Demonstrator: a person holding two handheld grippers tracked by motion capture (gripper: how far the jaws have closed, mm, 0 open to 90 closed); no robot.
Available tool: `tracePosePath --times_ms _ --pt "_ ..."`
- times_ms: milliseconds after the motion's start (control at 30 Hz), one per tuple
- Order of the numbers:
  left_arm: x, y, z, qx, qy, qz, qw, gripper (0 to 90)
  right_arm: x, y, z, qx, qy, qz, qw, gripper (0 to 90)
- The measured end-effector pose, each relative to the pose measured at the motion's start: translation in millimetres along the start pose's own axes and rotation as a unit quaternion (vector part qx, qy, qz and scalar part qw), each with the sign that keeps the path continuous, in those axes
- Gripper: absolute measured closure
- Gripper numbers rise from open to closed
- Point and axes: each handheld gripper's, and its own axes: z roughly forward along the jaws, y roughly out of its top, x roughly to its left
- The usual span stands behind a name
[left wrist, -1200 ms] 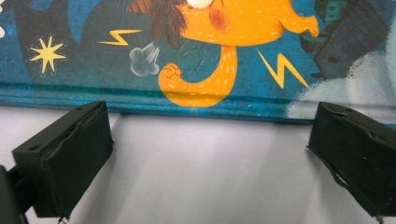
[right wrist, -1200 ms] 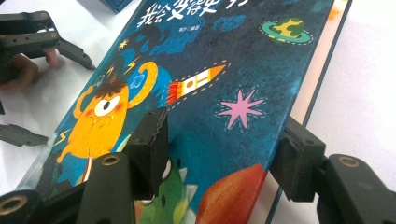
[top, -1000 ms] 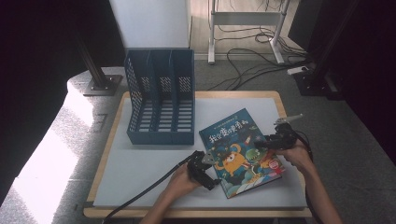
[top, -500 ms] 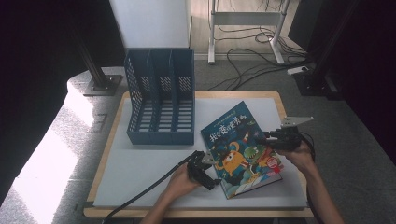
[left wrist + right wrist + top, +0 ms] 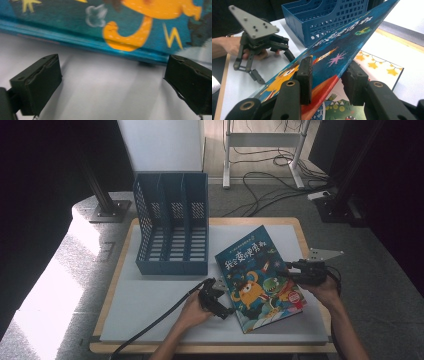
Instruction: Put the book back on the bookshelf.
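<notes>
High view: a blue-covered picture book with an orange cartoon monster (image 5: 257, 277) lies on a white board (image 5: 150, 300), just right of a blue perforated plastic three-slot file rack (image 5: 172, 230). The left gripper (image 5: 225, 306) sits at the book's near-left edge; the right gripper (image 5: 285, 270) sits at its right edge. Left gripper view: the book's spine edge (image 5: 100, 45) lies flat on the board just beyond the two black pads (image 5: 40, 82), which stand wide apart with nothing between them. Right gripper view: the jaws, having just closed further, are clamped on the book's front cover (image 5: 332, 62), lifted at a slant off an illustrated page beneath, with the rack (image 5: 329, 17) behind it and the left gripper (image 5: 262, 65) beside its far edge.
</notes>
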Motion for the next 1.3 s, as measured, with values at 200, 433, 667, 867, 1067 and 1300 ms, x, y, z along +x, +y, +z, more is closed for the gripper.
tracePosePath --times_ms 200,433,667,867,1067,1300 --pt "8.5 4.7 2.0 -0.018 -0.026 -0.014 0.9994 0.0 1.2 -0.8 -2.2 -0.006 0.002 -0.005 1.0 60.8" --pt "13.7 12.8 8.5 -0.022 -0.052 -0.028 0.998 0.0 1.9 -2.3 -4.4 -0.012 0.004 -0.007 0.9999 60.8" --pt "13.2 15.4 6.3 -0.031 -0.05 -0.023 0.998 0.0 -1.8 -2.0 -10.2 -0.001 0.018 0.01 0.9998 60.5" --pt "12.9 18.3 6.4 -0.026 -0.041 -0.016 0.9987 0.0 -5.3 -0.4 -14.6 0.036 0.014 0.041 0.9984 59.6" --pt "12.5 22.2 12.4 -0.026 -0.047 -0.022 0.9983 0.0 -3.8 -3.4 -19.9 0.036 0.007 0.04 0.9985 59.2" --pt "12.5 27.3 6.0 -0.04 -0.051 -0.025 0.9976 0.0 -7.2 -4.3 -26.0 0.041 0.015 0.055 0.9975 59.7"
